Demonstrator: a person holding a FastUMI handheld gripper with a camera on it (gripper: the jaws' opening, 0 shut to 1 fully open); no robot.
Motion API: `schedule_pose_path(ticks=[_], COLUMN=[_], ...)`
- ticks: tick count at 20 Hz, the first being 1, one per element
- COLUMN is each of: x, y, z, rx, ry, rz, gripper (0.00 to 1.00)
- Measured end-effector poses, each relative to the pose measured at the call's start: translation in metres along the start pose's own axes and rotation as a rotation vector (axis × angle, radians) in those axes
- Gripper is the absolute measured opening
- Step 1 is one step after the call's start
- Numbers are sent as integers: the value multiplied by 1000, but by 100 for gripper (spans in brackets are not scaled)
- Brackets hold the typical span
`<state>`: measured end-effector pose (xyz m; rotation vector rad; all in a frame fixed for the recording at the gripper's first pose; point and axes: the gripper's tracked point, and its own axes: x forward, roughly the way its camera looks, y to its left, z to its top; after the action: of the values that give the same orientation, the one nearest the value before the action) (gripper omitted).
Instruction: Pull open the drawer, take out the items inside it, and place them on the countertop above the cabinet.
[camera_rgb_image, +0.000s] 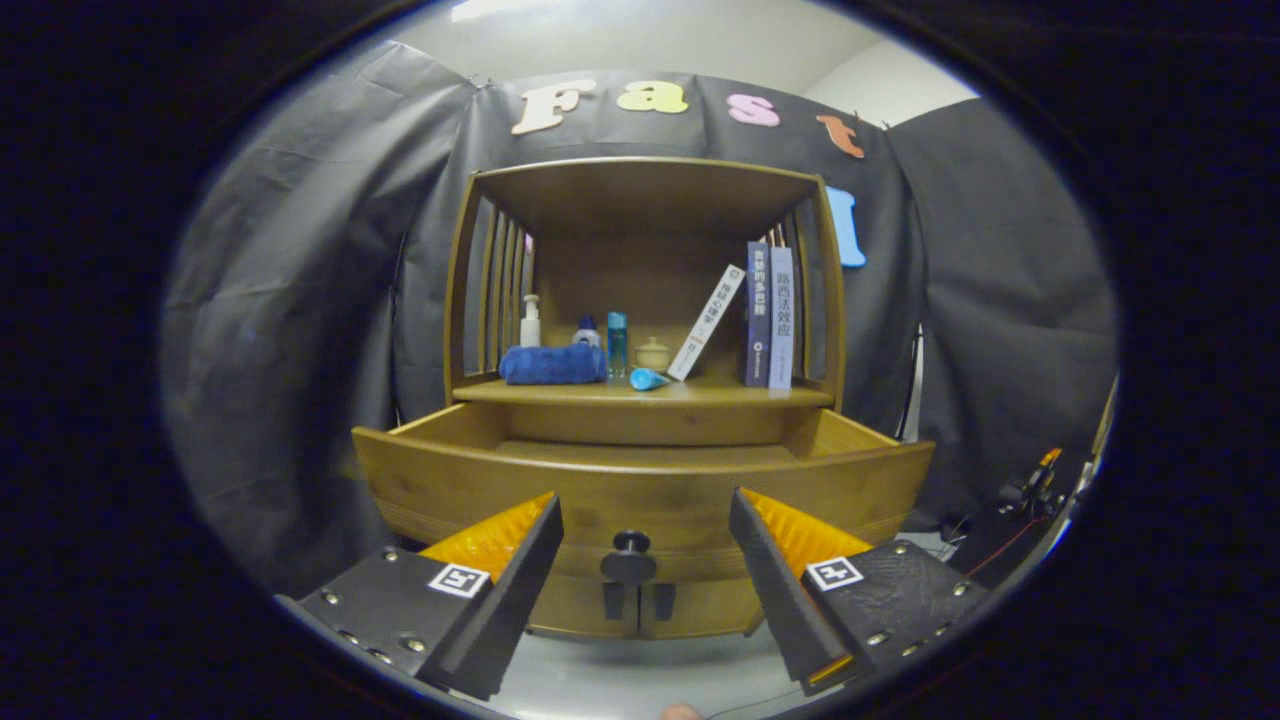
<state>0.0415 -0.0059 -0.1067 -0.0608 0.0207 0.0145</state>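
The cabinet (640, 300) stood ahead, its drawer (640, 480) already pulled out below the table (650, 393), where a blue towel (552, 364), books (768, 315) and bottles (617, 343) sat. The drawer's inside looked bare, though its front hid part. The gripper (640, 520) hung before the knob (630, 545), fingers apart and empty. The next move likely called for reaching inside.
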Motion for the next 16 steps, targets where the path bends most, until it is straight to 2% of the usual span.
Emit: schedule_pose_path(ticks=[5, 8, 10, 14, 16], x=[2, 7, 12, 36, 51], y=[-5, 22, 30, 32, 21], z=[-29, -37, -35, -52, -62], rx=[0, 85, 82, 73, 53], ry=[-3, 20, 12, 44, 76], rz=[-8, 56, 67, 28, -24], gripper=[99, 99, 100, 99, 100])
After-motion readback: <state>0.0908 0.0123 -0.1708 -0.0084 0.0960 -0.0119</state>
